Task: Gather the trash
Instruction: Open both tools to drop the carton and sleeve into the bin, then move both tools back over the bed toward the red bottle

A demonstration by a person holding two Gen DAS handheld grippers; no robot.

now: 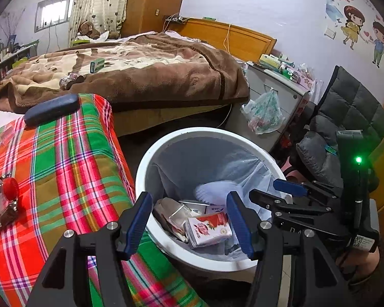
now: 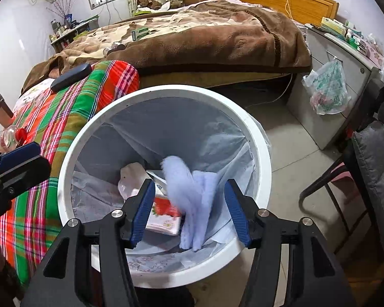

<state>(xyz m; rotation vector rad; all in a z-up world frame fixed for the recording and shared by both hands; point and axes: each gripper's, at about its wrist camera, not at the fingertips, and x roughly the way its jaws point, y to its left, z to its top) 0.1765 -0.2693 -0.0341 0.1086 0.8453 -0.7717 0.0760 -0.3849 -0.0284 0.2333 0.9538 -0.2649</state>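
While falling, pale cloth (image 2: 192, 199) lengthwise binward.

We count 2 grippers, left gripper (image 1: 189, 220) and right gripper (image 2: 188, 211), 1 white bin (image 2: 262, 153) beneath them, 1 pale tissue (image 2: 192, 199) between the right one's fingers, 1 strawberry carton (image 1: 208, 227), and 1 red-capped bottle (image 1: 2, 194) to the left.

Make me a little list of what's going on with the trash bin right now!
bin: white trash bin, lined with a clear bag
inside bin: strawberry carton, wrappers, pale blue cloth
cloth: blurred, between the open right gripper pads, not pinched
left gripper: open, empty, over the bin
still on plaid cover: red-capped bottle, dark case
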